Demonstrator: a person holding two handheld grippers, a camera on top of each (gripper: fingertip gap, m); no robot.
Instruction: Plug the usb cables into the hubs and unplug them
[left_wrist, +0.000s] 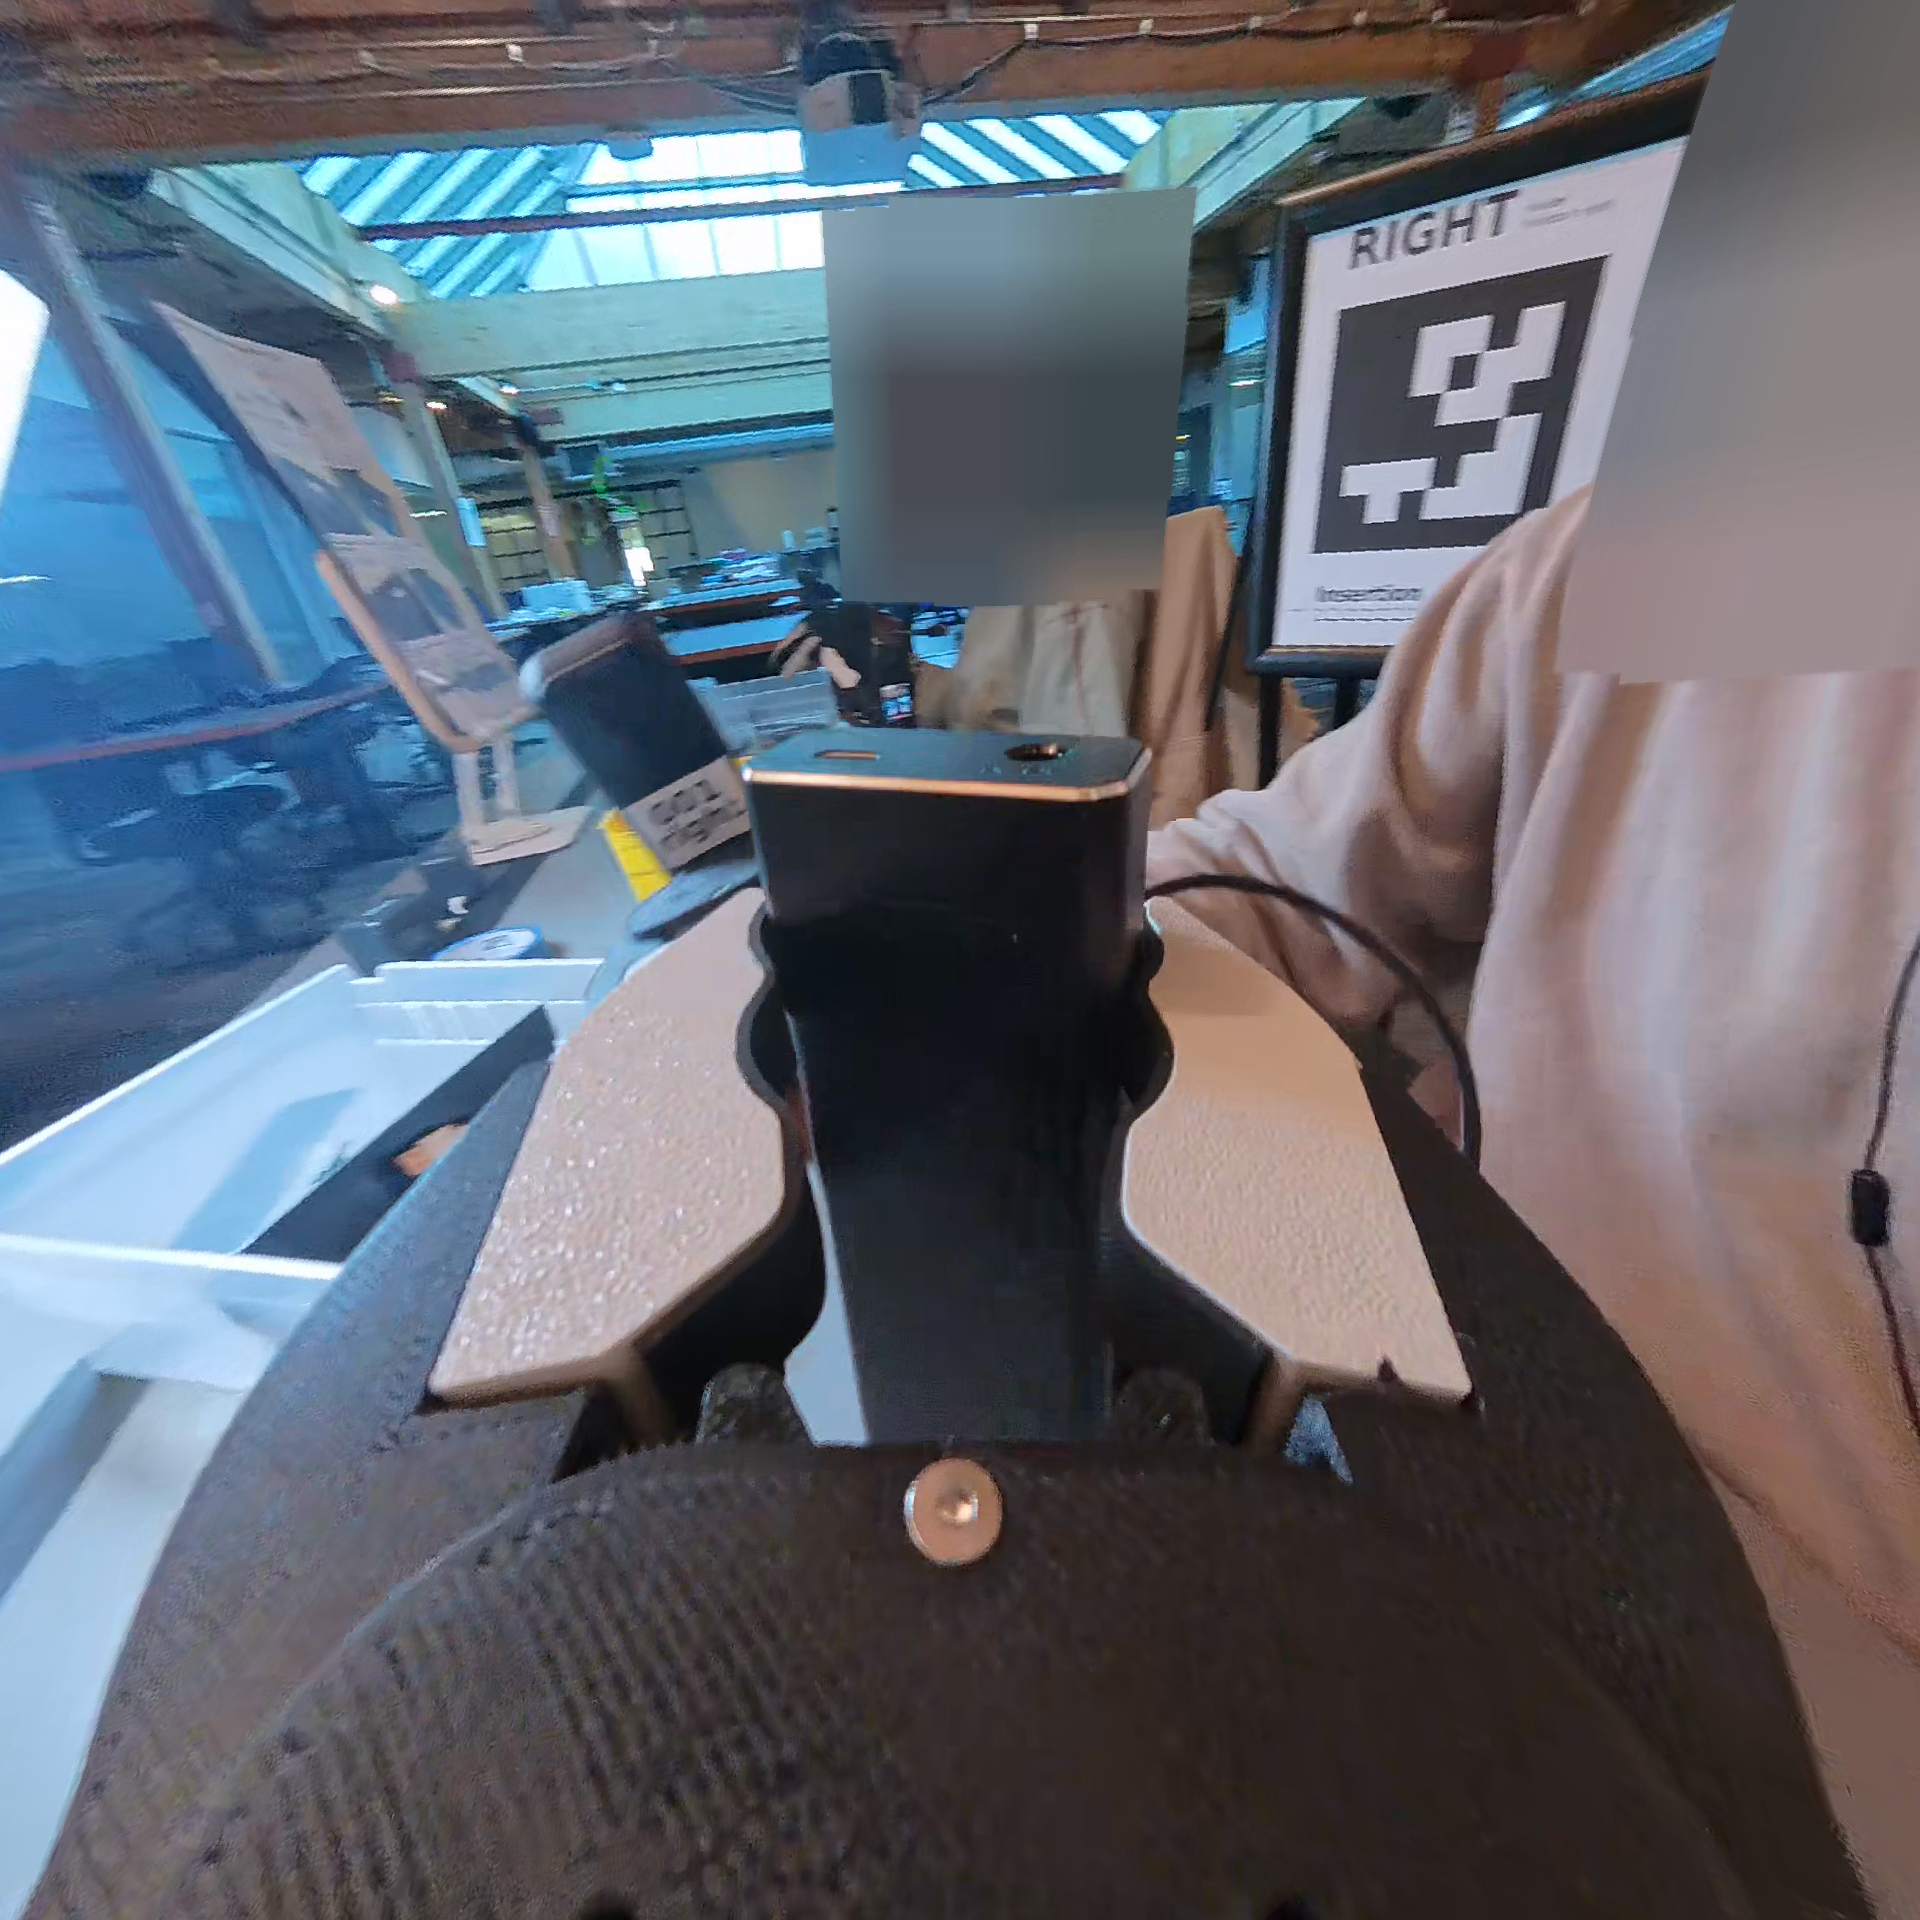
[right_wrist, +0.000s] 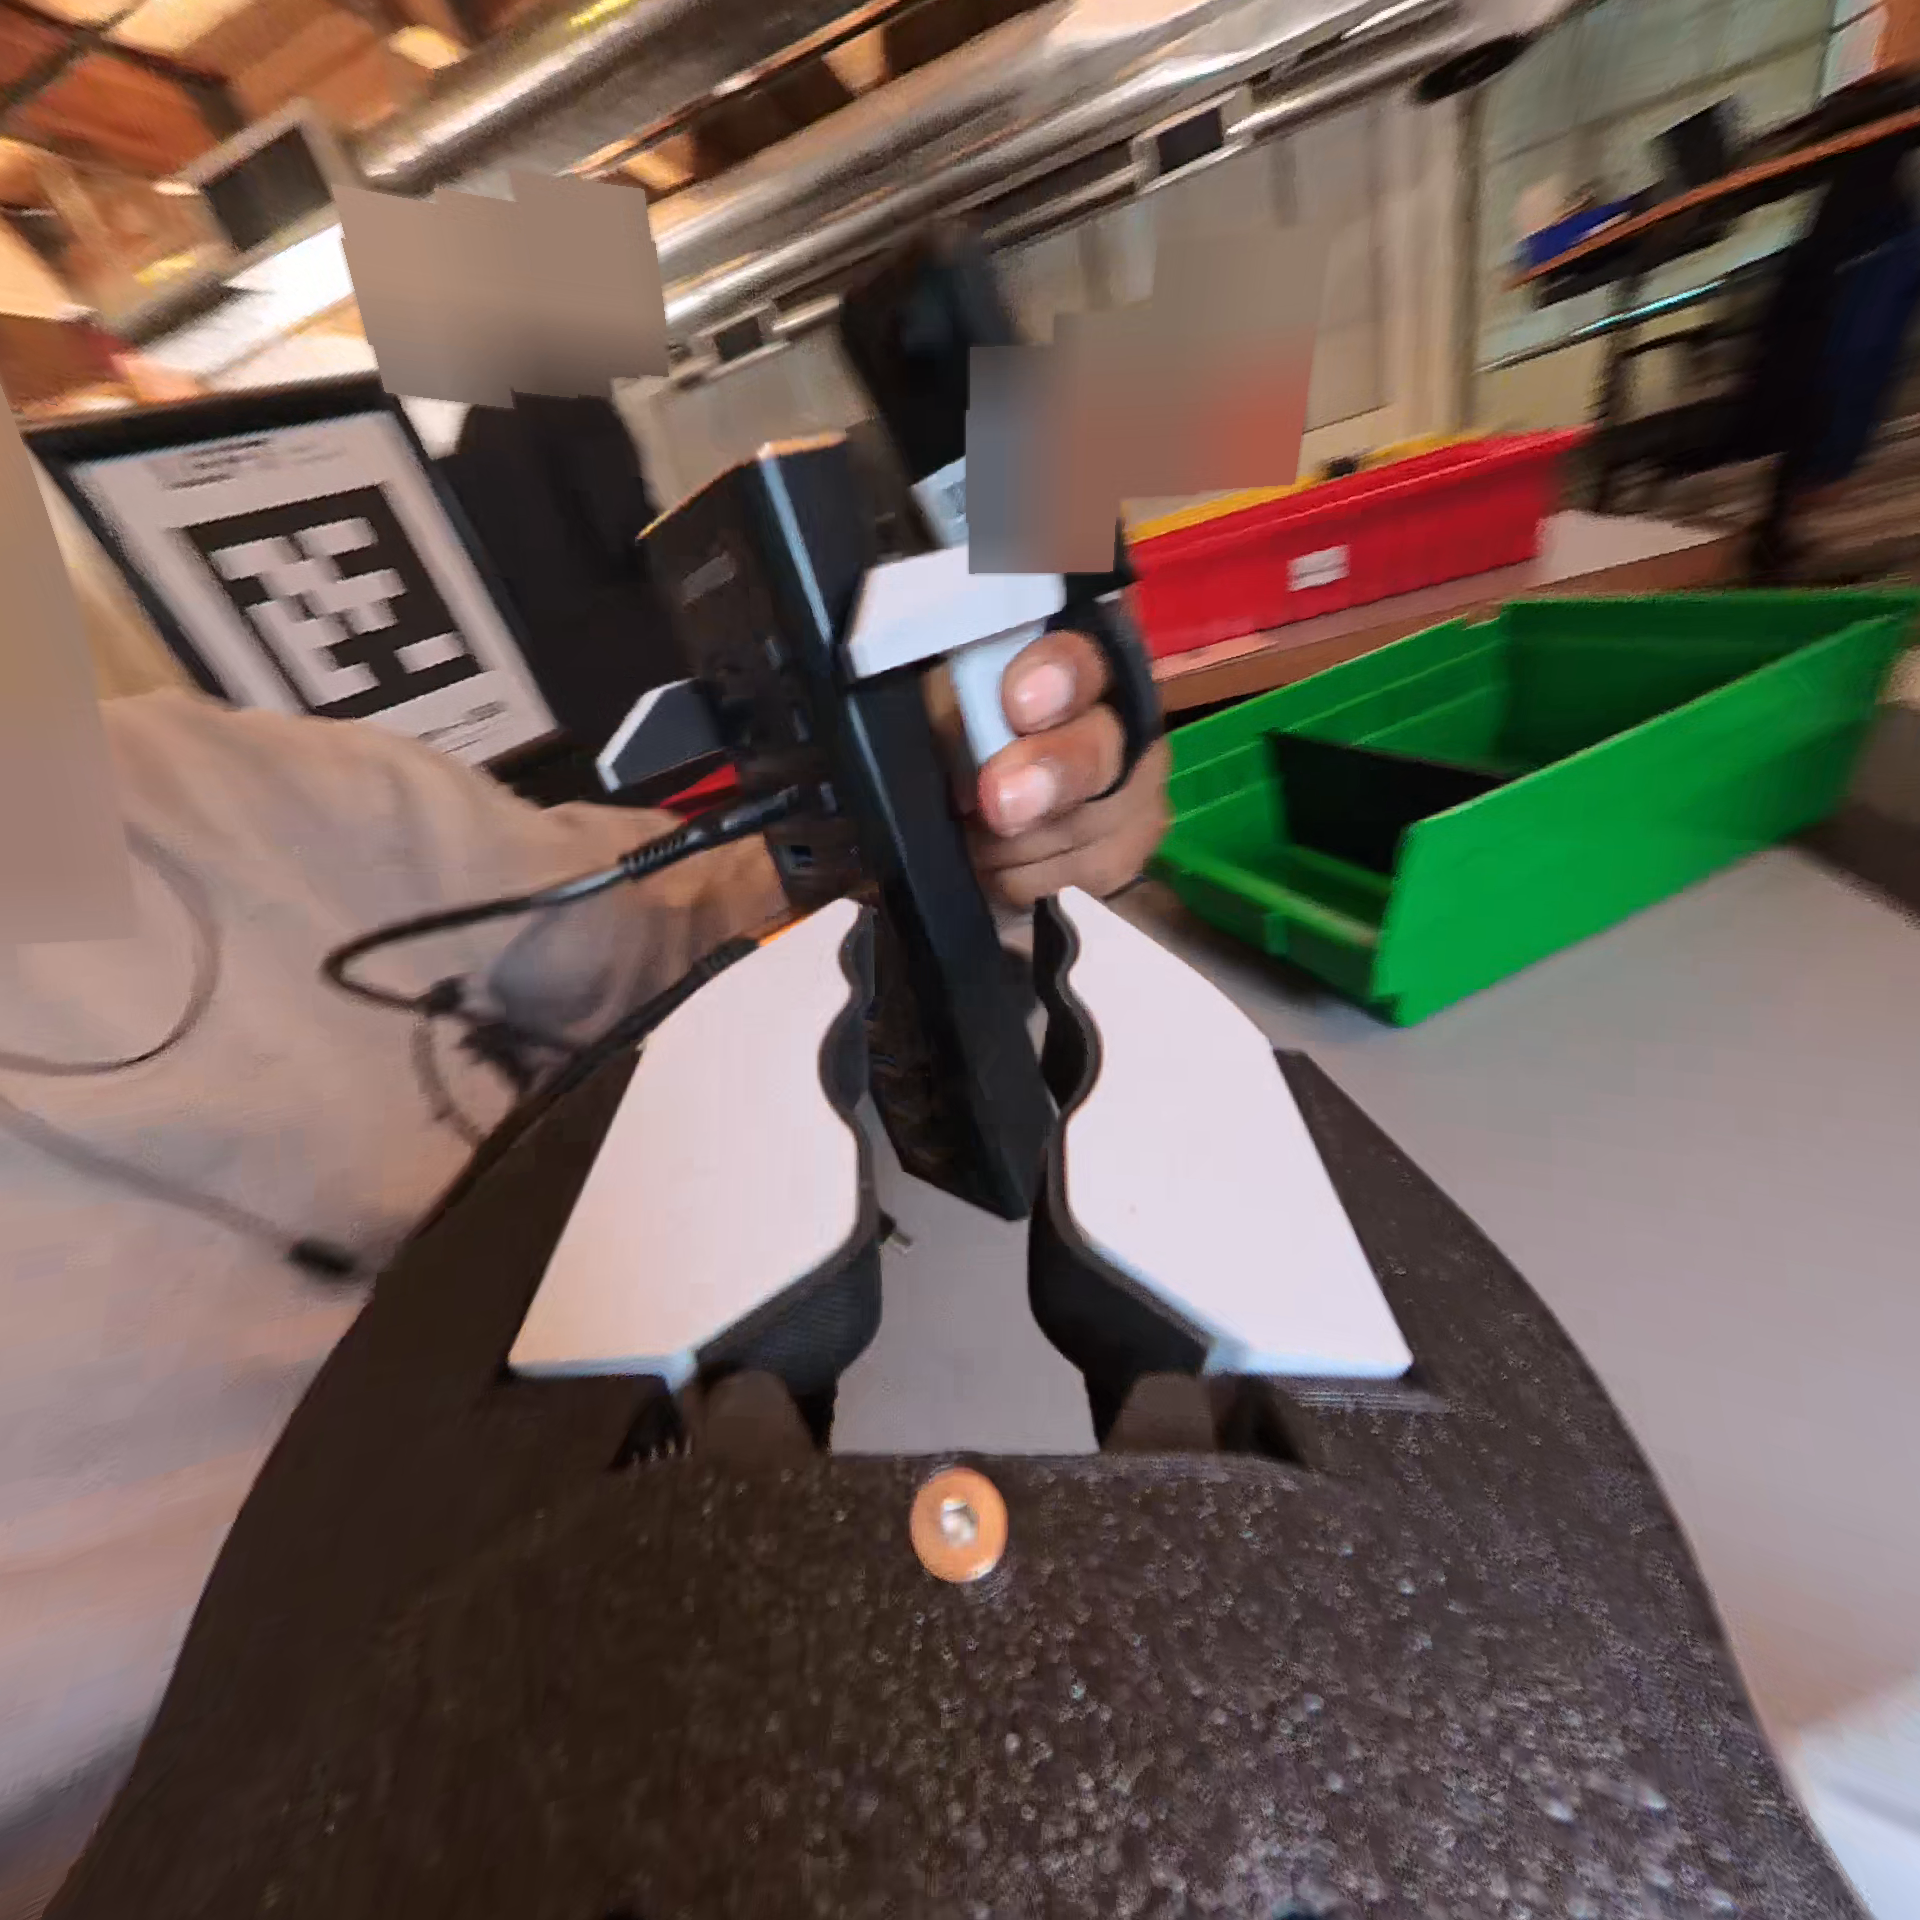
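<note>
A black USB hub (left_wrist: 945, 883) stands upright between my left gripper's (left_wrist: 951, 935) fingers, which are shut on it, and its ported end face points up. In the right wrist view the same hub (right_wrist: 935, 1039) is clamped mid-length by the left gripper (right_wrist: 810, 675), which a hand holds. My right gripper (right_wrist: 956, 920) has its jaws against both sides of the hub's lower end. A black cable (right_wrist: 468, 914) is plugged into the hub's side ports. It also shows in the left wrist view (left_wrist: 1247, 881). The right view is motion-blurred.
A green bin (right_wrist: 1558, 810) and a red bin (right_wrist: 1351, 540) stand on the grey table (right_wrist: 1558, 1247) to the right. A white bin (left_wrist: 208, 1143) is at the left. A framed marker sign (left_wrist: 1455, 395) and a person's beige sleeve (left_wrist: 1662, 1039) are close by. The left gripper's tips are roughly 5 centimeters from the right gripper's.
</note>
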